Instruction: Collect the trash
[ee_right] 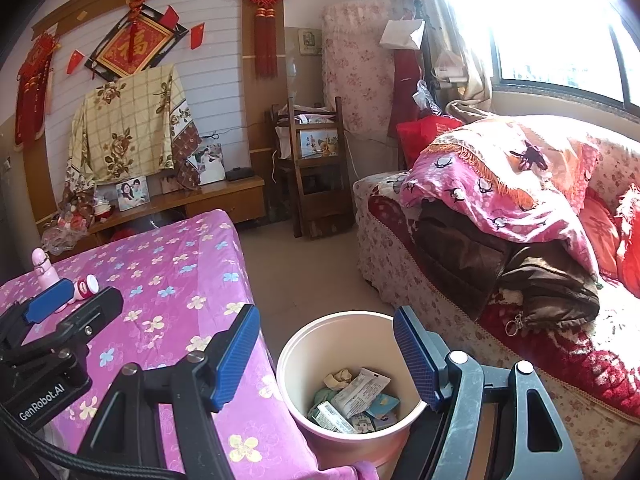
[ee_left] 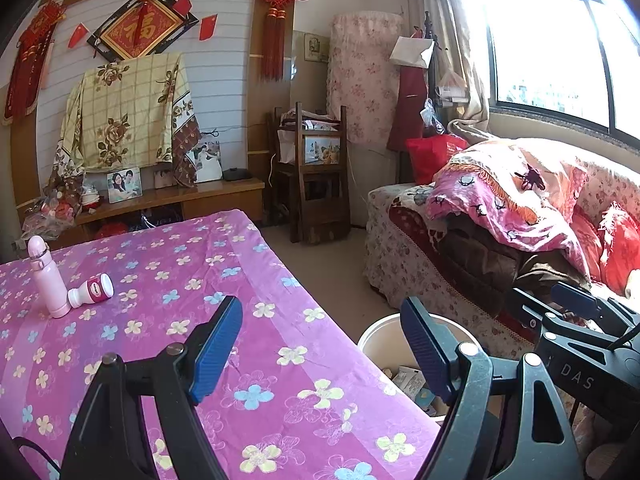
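A cream trash bucket [ee_right: 304,344] stands on the floor beside the table; it holds several wrappers and small cartons [ee_right: 356,396]. My right gripper [ee_right: 326,354] is open and empty above the bucket. My left gripper [ee_left: 322,344] is open and empty over the table's right edge; the bucket rim [ee_left: 380,332] shows between its fingers. A small white bottle with a magenta label [ee_left: 91,289] lies on its side on the purple flowered tablecloth [ee_left: 200,280], against an upright pink flask [ee_left: 47,278]. Both show partly hidden in the right wrist view: bottle [ee_right: 86,286], flask [ee_right: 42,264].
A sofa [ee_right: 500,240] piled with blankets and a brown jacket stands right of the bucket. A wooden chair [ee_right: 316,168] and a low cabinet [ee_right: 200,200] with framed photos stand at the far wall. Bare floor [ee_right: 312,264] lies between table and sofa.
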The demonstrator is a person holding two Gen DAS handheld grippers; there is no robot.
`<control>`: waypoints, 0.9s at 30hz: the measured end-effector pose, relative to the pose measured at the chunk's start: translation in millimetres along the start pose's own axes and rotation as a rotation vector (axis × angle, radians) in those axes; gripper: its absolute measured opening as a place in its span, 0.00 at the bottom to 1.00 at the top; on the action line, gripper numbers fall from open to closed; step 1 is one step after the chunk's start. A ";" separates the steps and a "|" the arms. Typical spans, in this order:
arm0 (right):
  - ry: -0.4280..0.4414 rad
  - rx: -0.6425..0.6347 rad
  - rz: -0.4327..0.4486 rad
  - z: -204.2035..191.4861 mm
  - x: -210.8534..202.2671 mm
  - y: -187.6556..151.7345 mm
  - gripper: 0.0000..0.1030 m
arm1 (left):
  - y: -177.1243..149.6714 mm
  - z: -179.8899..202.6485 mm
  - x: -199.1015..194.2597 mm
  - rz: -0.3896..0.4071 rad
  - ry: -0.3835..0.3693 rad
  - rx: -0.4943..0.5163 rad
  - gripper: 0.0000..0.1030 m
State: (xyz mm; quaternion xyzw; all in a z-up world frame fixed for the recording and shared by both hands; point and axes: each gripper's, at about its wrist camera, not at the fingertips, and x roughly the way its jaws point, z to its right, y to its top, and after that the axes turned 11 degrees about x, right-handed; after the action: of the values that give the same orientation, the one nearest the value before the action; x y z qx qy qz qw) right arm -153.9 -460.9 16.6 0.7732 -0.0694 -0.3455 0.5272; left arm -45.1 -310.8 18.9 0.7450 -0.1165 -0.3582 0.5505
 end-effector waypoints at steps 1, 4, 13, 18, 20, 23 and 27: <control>0.000 0.000 -0.001 0.2 0.4 0.1 0.71 | 0.1 0.1 0.0 0.000 0.001 0.001 0.79; 0.000 0.000 -0.001 0.1 0.2 0.0 0.71 | -0.2 0.6 0.1 -0.001 0.001 0.003 0.79; 0.009 0.001 -0.009 0.2 3.9 -1.7 0.73 | -1.8 2.0 0.6 -0.003 -0.002 0.006 0.79; 0.006 -0.009 -0.020 -1.7 6.3 -3.3 0.73 | -2.9 3.1 1.2 -0.006 -0.004 0.009 0.79; 0.007 -0.010 -0.023 -1.8 7.2 -4.4 0.74 | -3.4 3.4 1.0 -0.006 -0.004 0.008 0.79; 0.006 -0.009 -0.024 -1.5 6.9 -4.8 0.73 | -4.3 3.9 1.4 -0.007 -0.004 0.006 0.79; 0.005 -0.010 -0.025 -1.5 7.1 -4.9 0.73 | -5.9 4.0 2.3 -0.011 -0.008 0.011 0.79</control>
State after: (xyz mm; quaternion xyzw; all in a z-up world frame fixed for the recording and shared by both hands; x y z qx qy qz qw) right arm -148.9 -460.9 9.4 0.7723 -0.0567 -0.3505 0.5268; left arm -47.4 -312.9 12.1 0.7472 -0.1165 -0.3633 0.5442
